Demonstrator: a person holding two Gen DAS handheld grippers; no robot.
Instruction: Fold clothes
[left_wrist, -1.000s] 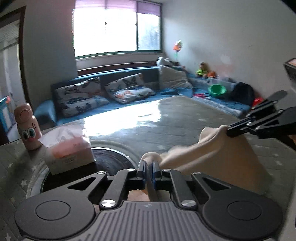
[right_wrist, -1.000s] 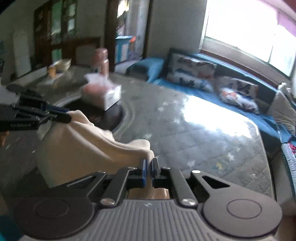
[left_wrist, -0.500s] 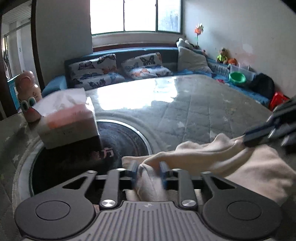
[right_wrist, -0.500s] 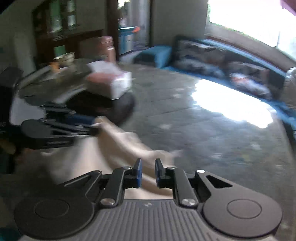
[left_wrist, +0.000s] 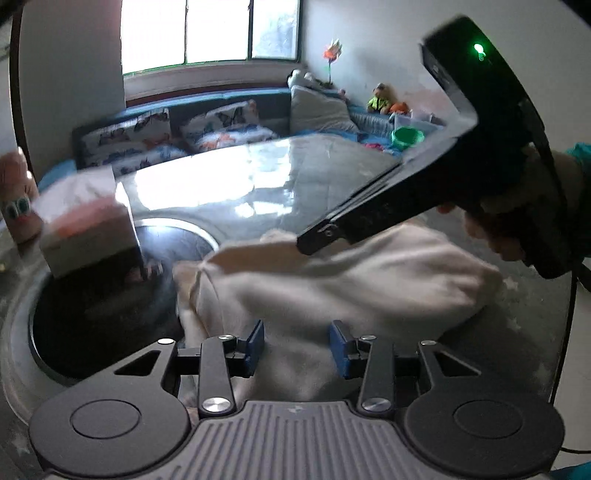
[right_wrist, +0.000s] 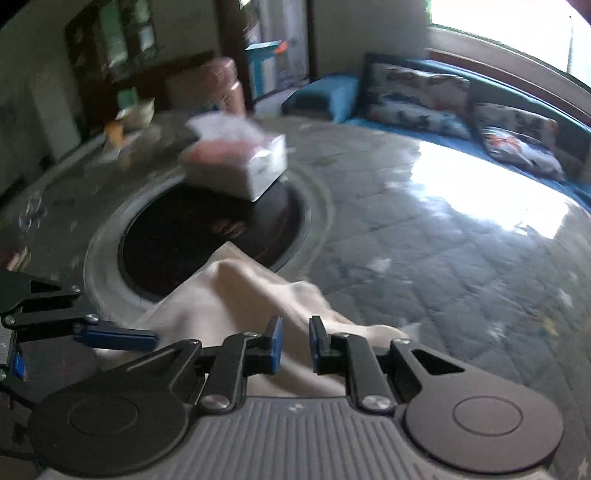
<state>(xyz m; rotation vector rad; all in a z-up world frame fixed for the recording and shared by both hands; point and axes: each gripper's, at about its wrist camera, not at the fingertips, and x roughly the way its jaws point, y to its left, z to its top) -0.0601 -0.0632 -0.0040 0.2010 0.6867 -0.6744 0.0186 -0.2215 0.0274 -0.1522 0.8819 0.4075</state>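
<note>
**Both grippers loose over the cream garment**

At your far left stands a pink bottle with cartoon eyes, and just beside it a tissue box, blurred, sitting on the edge of the dark round inset in the grey quilted tabletop.

Next comes the cream garment, lying bunched on the tabletop with one end lapping onto the inset's rim. Your left gripper sits low over its near edge. Its jaws are opening, the blue pads spread apart with cloth lying between them but not pinched.

Further right, your right gripper reaches over the same garment. Its jaws stand a narrow gap apart, and cream fabric shows through the gap; the pads do not appear to press on it. From the left camera its black body crosses above the cloth, held by your hand with a teal sleeve at the edge.

Beyond the table a blue couch with patterned cushions runs under the window.
</note>
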